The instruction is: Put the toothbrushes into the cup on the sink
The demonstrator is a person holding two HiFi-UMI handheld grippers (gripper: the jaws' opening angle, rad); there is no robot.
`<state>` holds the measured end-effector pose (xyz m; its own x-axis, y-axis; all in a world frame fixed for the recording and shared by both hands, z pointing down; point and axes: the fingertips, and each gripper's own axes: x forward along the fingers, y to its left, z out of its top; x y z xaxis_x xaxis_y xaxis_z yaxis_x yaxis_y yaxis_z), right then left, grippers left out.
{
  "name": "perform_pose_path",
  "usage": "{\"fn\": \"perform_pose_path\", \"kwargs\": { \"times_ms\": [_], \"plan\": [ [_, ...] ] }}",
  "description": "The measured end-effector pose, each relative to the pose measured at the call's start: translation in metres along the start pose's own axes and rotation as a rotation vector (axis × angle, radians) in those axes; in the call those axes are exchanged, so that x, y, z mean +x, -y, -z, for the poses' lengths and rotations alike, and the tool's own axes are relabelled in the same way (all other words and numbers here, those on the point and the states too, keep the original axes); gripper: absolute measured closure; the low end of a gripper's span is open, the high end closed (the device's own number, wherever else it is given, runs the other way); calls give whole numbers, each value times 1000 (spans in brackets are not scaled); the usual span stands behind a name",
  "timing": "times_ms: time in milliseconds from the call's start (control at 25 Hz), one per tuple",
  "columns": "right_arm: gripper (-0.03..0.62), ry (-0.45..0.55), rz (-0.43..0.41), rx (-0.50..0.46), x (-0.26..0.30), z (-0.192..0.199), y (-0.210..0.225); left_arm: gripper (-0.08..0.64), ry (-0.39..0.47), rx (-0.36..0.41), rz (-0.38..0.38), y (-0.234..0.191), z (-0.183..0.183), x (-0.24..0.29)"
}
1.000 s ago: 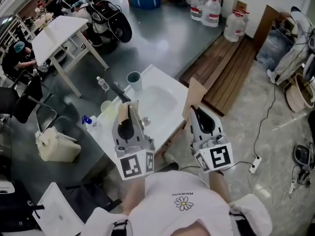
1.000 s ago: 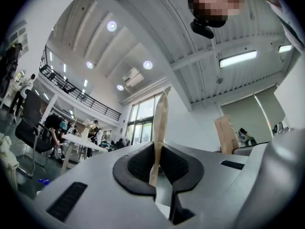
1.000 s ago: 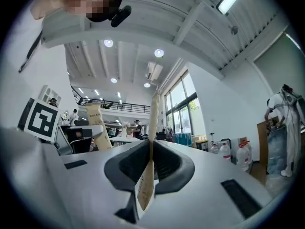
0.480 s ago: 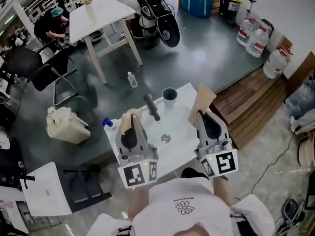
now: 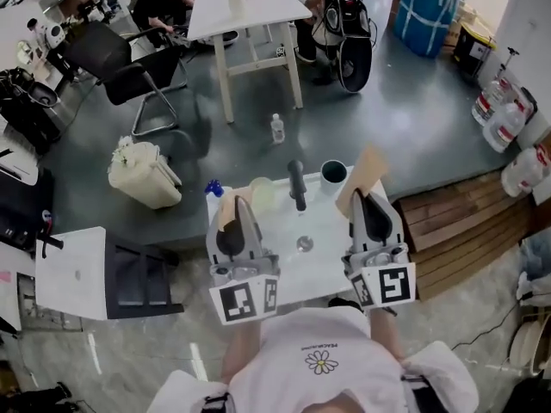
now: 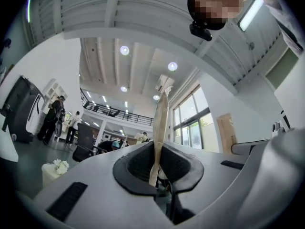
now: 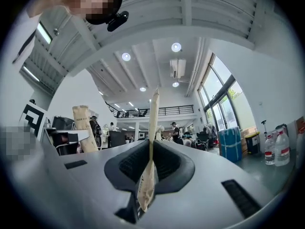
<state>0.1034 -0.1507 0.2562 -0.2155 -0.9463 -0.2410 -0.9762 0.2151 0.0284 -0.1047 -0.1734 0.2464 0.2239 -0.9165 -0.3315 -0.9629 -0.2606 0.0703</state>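
A white sink (image 5: 323, 269) with a black faucet (image 5: 297, 184) lies just ahead of both grippers. A dark cup (image 5: 333, 173) stands at its far right corner, a pale cup (image 5: 261, 193) at its far left. My left gripper (image 5: 235, 208) is shut on a tan paper-wrapped toothbrush (image 5: 227, 207) over the sink's left side. My right gripper (image 5: 367, 200) is shut on a second wrapped toothbrush (image 5: 365, 175), which stands up beside the dark cup. In the left gripper view the wrapper (image 6: 159, 128) sticks up from the closed left gripper (image 6: 156, 162). The right gripper view shows its wrapper (image 7: 152, 137) pinched in the right gripper (image 7: 148, 168).
A small blue object (image 5: 213, 187) sits by the sink's left corner. A cream bag (image 5: 145, 172) and a clear bottle (image 5: 276, 128) are on the grey floor beyond. Further off stand a white table (image 5: 245, 7), a black chair (image 5: 116, 67) and a scooter (image 5: 349, 37). Wooden decking (image 5: 456, 231) lies to the right.
The head view has swung, so the sink now lies square ahead and the cups show at its far edge. Both grippers keep their wrapped toothbrushes, held upright as before.
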Motion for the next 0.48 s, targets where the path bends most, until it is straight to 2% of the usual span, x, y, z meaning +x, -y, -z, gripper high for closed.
{"fn": "perform_pose_path", "kwargs": {
  "times_ms": [320,480],
  "plan": [
    [565,-5,-117,42,2,9,19,525,-15,46,-130,16,4,-6],
    [565,-10,-148,49,4,11,31,525,-31,55,-161,27,8,-4]
  ]
}}
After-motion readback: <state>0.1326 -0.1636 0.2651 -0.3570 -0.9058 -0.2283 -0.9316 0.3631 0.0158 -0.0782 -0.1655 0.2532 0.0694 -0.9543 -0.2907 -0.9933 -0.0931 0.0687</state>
